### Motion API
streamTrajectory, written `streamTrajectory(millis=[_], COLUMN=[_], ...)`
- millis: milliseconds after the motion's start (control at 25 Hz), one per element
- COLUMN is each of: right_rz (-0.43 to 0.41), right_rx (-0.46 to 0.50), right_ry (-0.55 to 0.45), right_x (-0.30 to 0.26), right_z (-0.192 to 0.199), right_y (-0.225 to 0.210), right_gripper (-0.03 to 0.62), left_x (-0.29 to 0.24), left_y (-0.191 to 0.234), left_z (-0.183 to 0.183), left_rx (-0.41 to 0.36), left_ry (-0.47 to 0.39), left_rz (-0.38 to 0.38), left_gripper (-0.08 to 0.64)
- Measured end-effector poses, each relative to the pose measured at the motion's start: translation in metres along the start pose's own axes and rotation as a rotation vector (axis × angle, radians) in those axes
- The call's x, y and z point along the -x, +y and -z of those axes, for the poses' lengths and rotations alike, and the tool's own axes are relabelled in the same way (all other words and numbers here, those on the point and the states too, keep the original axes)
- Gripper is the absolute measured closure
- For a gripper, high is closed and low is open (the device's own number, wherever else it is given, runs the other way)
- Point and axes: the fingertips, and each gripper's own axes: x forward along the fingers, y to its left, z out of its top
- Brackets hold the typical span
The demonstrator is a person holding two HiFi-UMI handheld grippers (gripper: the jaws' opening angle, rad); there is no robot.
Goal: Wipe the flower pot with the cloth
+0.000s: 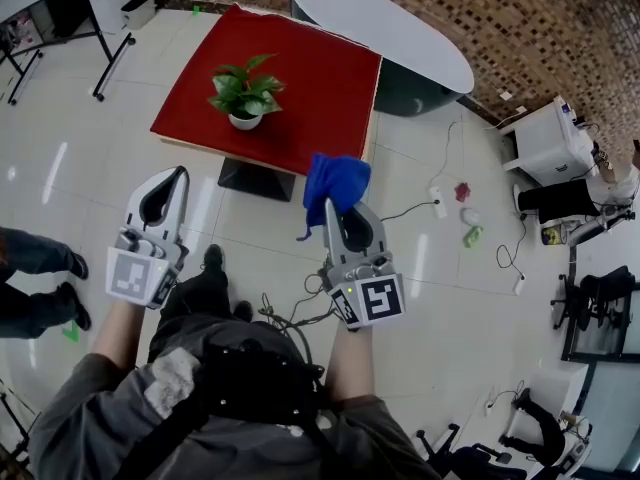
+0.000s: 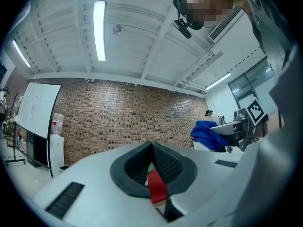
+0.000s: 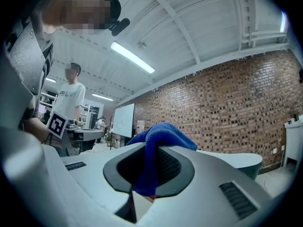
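Observation:
A small white flower pot (image 1: 245,121) with a green leafy plant stands on the red table (image 1: 320,78) ahead of me, well beyond both grippers. My right gripper (image 1: 345,213) is shut on a blue cloth (image 1: 334,184), which bunches above the jaw tips and hangs down on the left; in the right gripper view the cloth (image 3: 158,141) fills the gap between the jaws. My left gripper (image 1: 168,183) is shut and holds nothing. It floats over the floor left of the right one. In the left gripper view the cloth (image 2: 209,134) shows at the right.
A white oval table (image 1: 400,28) stands behind the red one against the brick wall. Cables, a power strip (image 1: 438,208) and small items lie on the floor at the right. A whiteboard stand (image 1: 110,63) is at the far left. Another person's legs (image 1: 40,278) are at the left edge.

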Motion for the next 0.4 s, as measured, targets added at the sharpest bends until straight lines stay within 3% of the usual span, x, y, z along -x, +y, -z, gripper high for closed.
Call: streamTrajectory(millis=[200,400], right_rz=[-0.007,0.004], right_rx=[0.003,0.014], right_ry=[0.006,0.011], right_x=[-0.011,-0.043], right_z=[0.001,-0.014], right_y=[0.011,0.018], right_gripper=[0.535,0.535], left_x=[0.004,-0.011], left_y=[0.003,0.019], left_z=[-0.004,-0.012], left_rx=[-0.043,-0.014], left_ry=[-0.027,0.009], left_rz=[0.048,0.091], left_gripper=[0.535,0.535])
